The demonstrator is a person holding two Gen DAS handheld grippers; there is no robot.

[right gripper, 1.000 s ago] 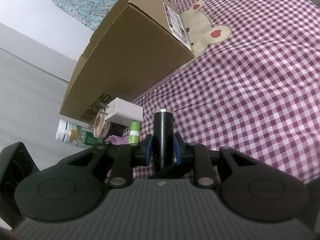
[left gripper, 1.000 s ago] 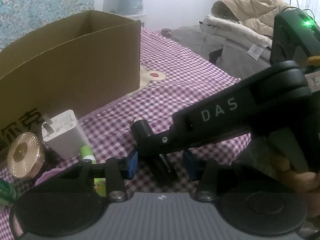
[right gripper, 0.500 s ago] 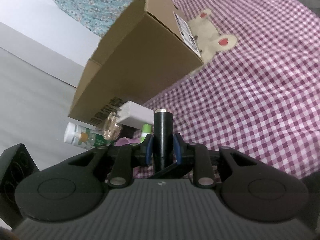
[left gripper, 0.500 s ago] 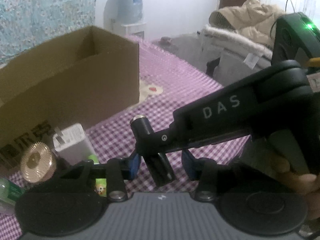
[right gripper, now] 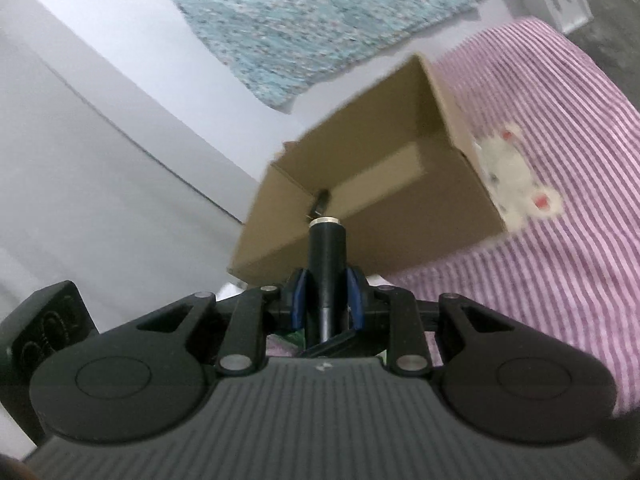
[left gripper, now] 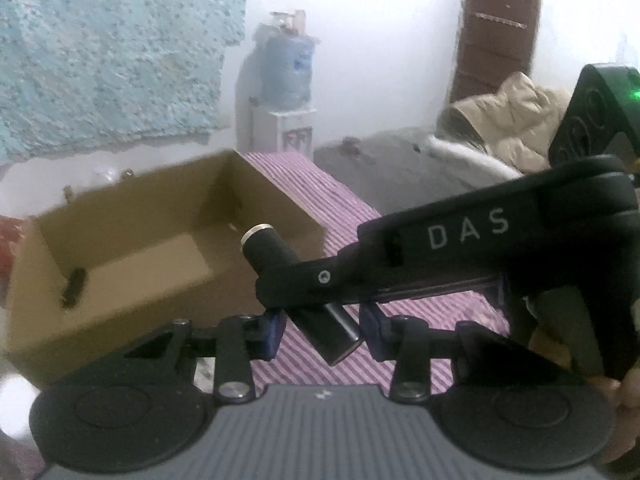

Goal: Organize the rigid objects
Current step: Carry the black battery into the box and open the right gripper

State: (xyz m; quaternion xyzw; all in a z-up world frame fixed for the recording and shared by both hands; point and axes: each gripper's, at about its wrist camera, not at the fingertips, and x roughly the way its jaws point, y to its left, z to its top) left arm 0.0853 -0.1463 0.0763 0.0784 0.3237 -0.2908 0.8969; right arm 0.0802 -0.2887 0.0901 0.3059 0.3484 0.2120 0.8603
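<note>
Black cylinder (right gripper: 327, 268) clamped upright between right gripper (right gripper: 327, 300) fingers (right gripper: 298, 300), silver-ringed tip just past them. Lower end slanting between left gripper (left gripper: 322, 330) fingers, closing, seemingly not touching through blur. Beyond the fingertips, open cardboard box (left gripper: 160, 300).

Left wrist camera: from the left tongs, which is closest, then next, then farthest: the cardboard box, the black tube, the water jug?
1. Black tube, right between the closing left tongs.
2. Cardboard box, just beyond, to the left.
3. Water jug, far back by the wall.
</note>
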